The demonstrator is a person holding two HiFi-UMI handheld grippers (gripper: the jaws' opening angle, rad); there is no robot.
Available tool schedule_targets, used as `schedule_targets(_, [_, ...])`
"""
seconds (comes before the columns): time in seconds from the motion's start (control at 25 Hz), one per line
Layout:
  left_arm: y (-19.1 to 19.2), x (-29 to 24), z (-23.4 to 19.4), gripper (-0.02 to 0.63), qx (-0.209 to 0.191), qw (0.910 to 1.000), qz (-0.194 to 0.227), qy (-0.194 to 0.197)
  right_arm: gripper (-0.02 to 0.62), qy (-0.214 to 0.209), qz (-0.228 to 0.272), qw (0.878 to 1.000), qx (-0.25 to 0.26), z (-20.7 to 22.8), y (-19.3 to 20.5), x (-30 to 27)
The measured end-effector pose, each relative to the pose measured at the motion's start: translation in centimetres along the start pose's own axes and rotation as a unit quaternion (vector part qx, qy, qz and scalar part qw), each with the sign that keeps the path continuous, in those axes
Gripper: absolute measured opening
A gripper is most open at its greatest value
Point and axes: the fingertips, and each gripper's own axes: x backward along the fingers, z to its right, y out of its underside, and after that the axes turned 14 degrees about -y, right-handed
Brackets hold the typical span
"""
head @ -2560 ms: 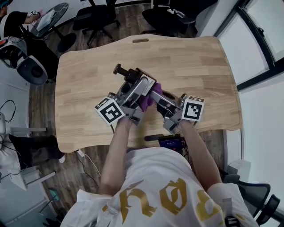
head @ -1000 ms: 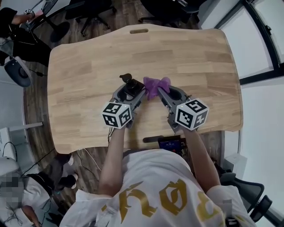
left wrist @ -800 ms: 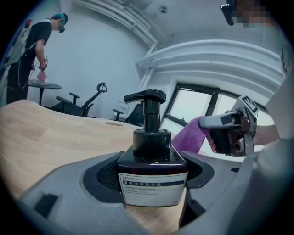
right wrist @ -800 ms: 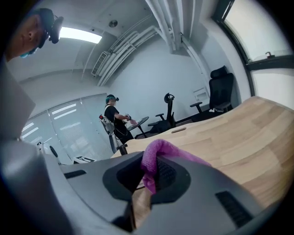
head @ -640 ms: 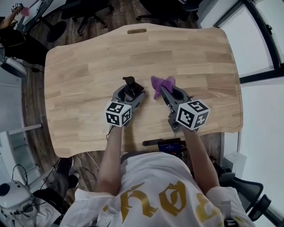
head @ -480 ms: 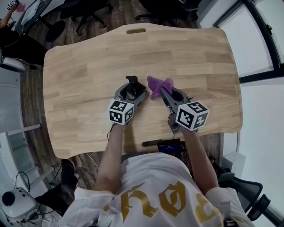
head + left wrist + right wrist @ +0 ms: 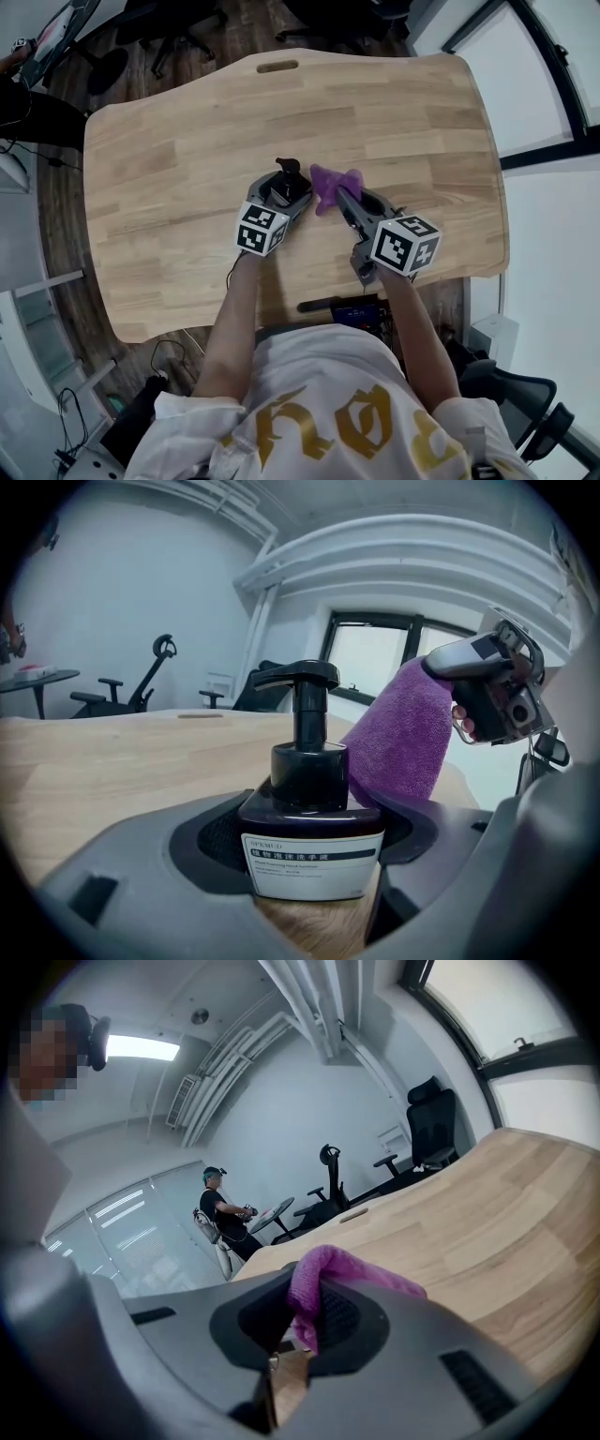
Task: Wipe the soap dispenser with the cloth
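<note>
Head view: left claw (image 7: 286,190) is clamped on the soap dispenser (image 7: 287,171), which stands upright on the worktop (image 7: 169,141). Right of the dispenser, the right claw (image 7: 342,197) pinches the cloth (image 7: 328,180), brought back close against it, so the wiping probably resumes.

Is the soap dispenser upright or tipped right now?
Upright. In the left gripper view the dispenser stands vertical, pump on top, clamped between the jaws of the left gripper.

1. The dark soap dispenser (image 7: 287,172) stands upright between the jaws of the left gripper (image 7: 281,192), on the wooden table (image 7: 187,122).
2. The purple cloth (image 7: 328,181) bunches at the jaw tips of the right gripper (image 7: 343,197), just beside the left jaws.
</note>
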Motion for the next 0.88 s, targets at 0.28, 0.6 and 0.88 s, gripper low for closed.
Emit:
schedule_targets(0.28, [1.1,-0.2,0.4,0.333,-0.011,0.9989,-0.038,0.024,0.029,0.007,0.001,1.000,0.003,0.4,-0.1,0.0])
schedule_targets(0.6, [2.4,-0.3,0.5,0.333,-0.047,0.9960,-0.072,0.026,0.029,0.018,0.005,1.000,0.002,0.7,-0.2,0.3])
schedule_targets(0.88, [3.4,-0.5,1.2,0.333,-0.146,0.9852,-0.088,0.010,0.029,0.025,0.005,1.000,0.007,1.0,-0.3,0.3])
